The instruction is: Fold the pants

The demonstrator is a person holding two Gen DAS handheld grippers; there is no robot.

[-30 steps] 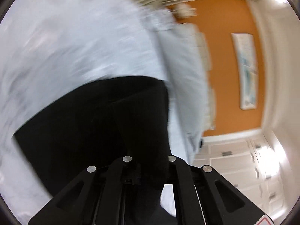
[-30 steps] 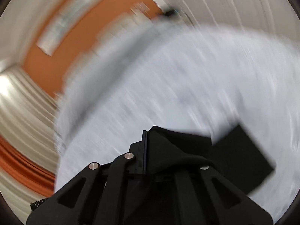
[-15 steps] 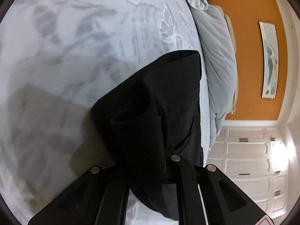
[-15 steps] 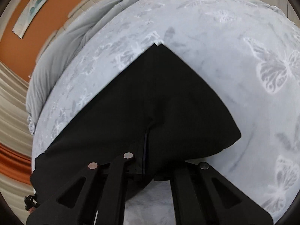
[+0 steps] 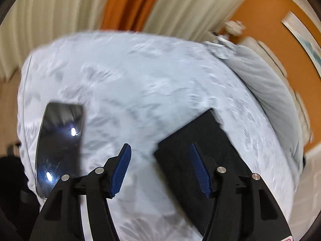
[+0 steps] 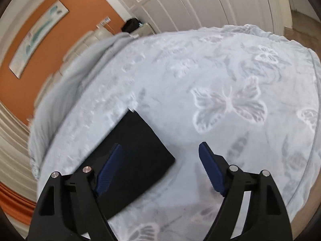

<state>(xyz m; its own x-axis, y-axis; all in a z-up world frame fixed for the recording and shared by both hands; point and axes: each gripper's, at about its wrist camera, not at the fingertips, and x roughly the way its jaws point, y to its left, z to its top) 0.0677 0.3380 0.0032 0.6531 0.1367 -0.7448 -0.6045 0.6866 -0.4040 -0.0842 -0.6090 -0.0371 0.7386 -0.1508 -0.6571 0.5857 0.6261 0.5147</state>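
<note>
A big bed (image 6: 230,64) carries everything. A pale blue blanket (image 5: 140,76) with white butterflies covers it. The black pants (image 6: 138,152), folded into a flat block, lie on the blanket. A dark shiny phone (image 5: 60,140) lies near the bed's edge, well apart from the pants.

A home bedroom: a bed (image 6: 250,64) under a pale blue butterfly-patterned blanket fills the middle. Behind it stands an orange wall (image 6: 50,10) with a framed picture (image 6: 36,38); beside it, white panelled closet doors (image 6: 180,2) and cream-and-orange curtains (image 5: 124,2).
</note>
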